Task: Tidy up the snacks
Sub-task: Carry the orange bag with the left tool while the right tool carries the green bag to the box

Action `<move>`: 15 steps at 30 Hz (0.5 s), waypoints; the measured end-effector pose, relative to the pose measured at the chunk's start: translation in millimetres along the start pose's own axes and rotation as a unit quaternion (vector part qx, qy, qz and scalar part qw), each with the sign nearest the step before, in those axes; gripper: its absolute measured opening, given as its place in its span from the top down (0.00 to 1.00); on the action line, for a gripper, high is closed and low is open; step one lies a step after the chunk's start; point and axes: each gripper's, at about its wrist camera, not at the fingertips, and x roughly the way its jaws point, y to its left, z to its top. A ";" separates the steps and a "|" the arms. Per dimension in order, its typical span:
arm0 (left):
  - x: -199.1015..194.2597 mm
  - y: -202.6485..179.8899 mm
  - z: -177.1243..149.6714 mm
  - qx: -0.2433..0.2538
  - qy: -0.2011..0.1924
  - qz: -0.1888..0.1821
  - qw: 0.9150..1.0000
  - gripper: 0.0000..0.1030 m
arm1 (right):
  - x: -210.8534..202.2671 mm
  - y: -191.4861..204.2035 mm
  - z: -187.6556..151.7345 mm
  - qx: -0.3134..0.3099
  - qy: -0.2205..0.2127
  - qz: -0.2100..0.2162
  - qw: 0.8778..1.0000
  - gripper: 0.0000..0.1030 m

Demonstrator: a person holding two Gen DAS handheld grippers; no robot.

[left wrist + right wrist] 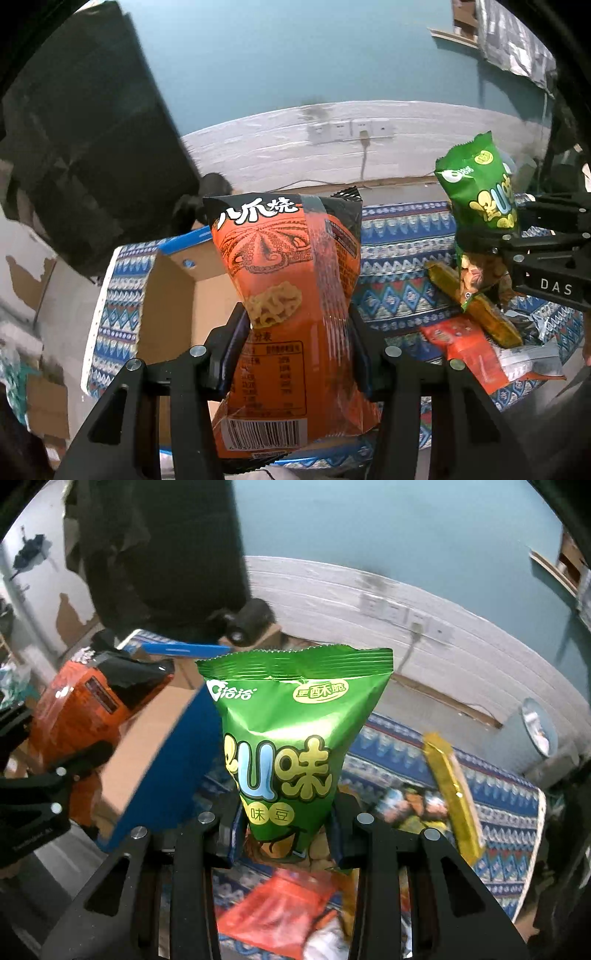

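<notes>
The right gripper (286, 834) pinches the lower part of a glossy green snack bag (295, 734) with yellow and pale blue lettering; the bag stands upright between the black fingers, its crimped top edge uppermost. At the left edge the left gripper (40, 775) clamps an orange snack bag with a black top (85, 705), held beside an open brown cardboard box with blue outer walls (162, 738). Below lies a blue patterned cloth (495, 797). On it rest a long gold foil packet (452, 786) and, nearer the camera, a flat red-orange pouch (280, 904), both blurred.
</notes>
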 end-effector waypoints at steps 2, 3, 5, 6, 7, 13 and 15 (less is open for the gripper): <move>0.0 10.1 -3.6 -0.008 0.002 0.004 1.000 0.50 | 3.2 12.9 5.5 -0.009 0.000 0.008 1.000 0.67; 0.5 15.8 -5.8 -0.014 0.003 0.007 1.000 0.50 | 4.6 17.7 7.8 -0.012 -0.001 0.012 1.000 0.67; 2.7 26.8 -10.5 -0.024 0.007 0.012 1.000 0.50 | 7.8 31.8 14.6 -0.019 -0.001 0.022 1.000 0.67; 3.8 31.1 -12.5 -0.028 0.009 0.014 0.999 0.50 | 9.2 37.0 17.2 -0.022 -0.002 0.025 0.999 0.67; 5.4 36.2 -15.0 -0.034 0.012 0.017 0.999 0.50 | 10.8 45.4 20.6 -0.027 -0.003 0.031 0.999 0.67; 14.1 63.5 -29.4 -0.060 0.026 0.030 0.997 0.50 | 20.8 79.8 33.3 -0.046 -0.002 0.056 0.997 0.67; 16.5 73.6 -34.2 -0.073 0.031 0.033 0.996 0.50 | 25.4 87.9 36.9 -0.050 0.000 0.063 0.997 0.67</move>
